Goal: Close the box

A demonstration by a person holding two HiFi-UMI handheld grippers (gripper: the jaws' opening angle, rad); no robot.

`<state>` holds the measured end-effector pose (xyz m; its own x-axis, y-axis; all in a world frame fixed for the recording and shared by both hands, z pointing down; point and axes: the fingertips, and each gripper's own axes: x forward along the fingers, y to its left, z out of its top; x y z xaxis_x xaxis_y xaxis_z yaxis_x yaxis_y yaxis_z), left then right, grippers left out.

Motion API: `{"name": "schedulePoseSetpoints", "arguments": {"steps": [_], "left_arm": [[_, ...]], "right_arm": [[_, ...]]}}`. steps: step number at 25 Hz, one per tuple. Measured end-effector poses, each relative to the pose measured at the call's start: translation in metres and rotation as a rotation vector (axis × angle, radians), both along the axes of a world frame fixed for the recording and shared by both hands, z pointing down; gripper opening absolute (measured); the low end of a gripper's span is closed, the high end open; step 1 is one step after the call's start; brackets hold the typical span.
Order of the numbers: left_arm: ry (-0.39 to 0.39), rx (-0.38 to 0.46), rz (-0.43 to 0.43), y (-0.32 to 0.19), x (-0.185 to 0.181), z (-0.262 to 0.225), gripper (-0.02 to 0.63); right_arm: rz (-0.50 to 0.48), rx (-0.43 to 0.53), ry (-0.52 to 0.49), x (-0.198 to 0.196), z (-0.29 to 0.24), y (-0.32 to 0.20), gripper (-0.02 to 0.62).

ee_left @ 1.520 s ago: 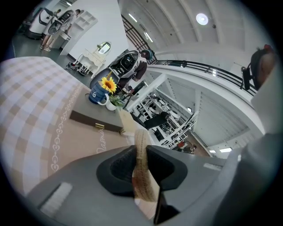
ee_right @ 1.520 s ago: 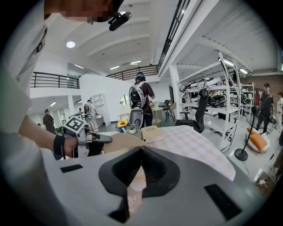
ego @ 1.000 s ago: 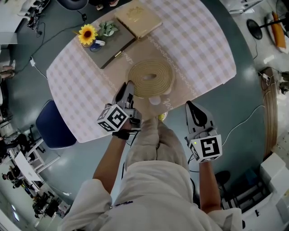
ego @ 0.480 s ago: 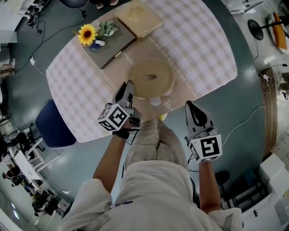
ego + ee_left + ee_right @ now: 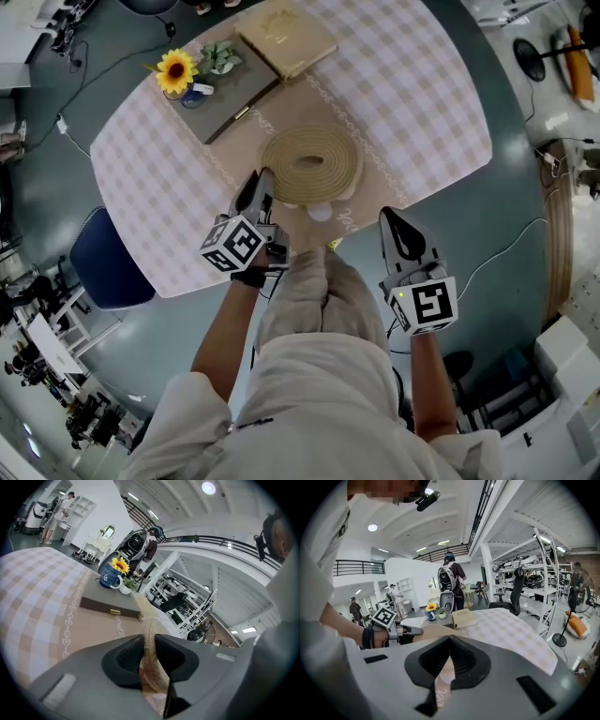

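The box lies open at the table's far left: a dark flat base (image 5: 225, 94) with a brass clasp and a tan lid (image 5: 286, 37) laid back behind it. A round straw hat (image 5: 311, 161) sits mid-table. My left gripper (image 5: 260, 183) is at the hat's near-left brim, shut on that brim (image 5: 152, 667); the brim's edge runs up between its jaws, and the box base (image 5: 105, 603) shows beyond. My right gripper (image 5: 392, 217) hovers at the table's near right edge, shut with nothing in it. From the right gripper (image 5: 449, 641) view, the tan lid (image 5: 461, 618) lies far ahead.
A sunflower in a blue mug (image 5: 178, 73) and a small plant stand on the box base's left end. The round table (image 5: 412, 94) wears a checked cloth. A blue chair (image 5: 108, 262) stands at the left. Cables and stands lie on the floor at the right.
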<state>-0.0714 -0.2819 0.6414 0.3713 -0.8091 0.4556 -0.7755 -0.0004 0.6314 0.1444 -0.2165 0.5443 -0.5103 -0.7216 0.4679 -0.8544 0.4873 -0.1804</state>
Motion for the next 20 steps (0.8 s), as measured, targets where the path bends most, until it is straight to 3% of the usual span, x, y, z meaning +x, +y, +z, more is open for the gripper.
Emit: {"name": "schedulePoseSetpoints", "arguments": {"steps": [13,20], "left_arm": [[-0.027,-0.024,0.004,-0.001,-0.003,0.013,0.084],[-0.086,-0.029,0.021,-0.003,-0.004,0.022,0.092]], "right_arm": [[-0.006,-0.010,-0.001,-0.008,0.004,-0.010,0.003],[-0.012,-0.014,-0.001,-0.012,0.006,-0.011,0.003]]}}
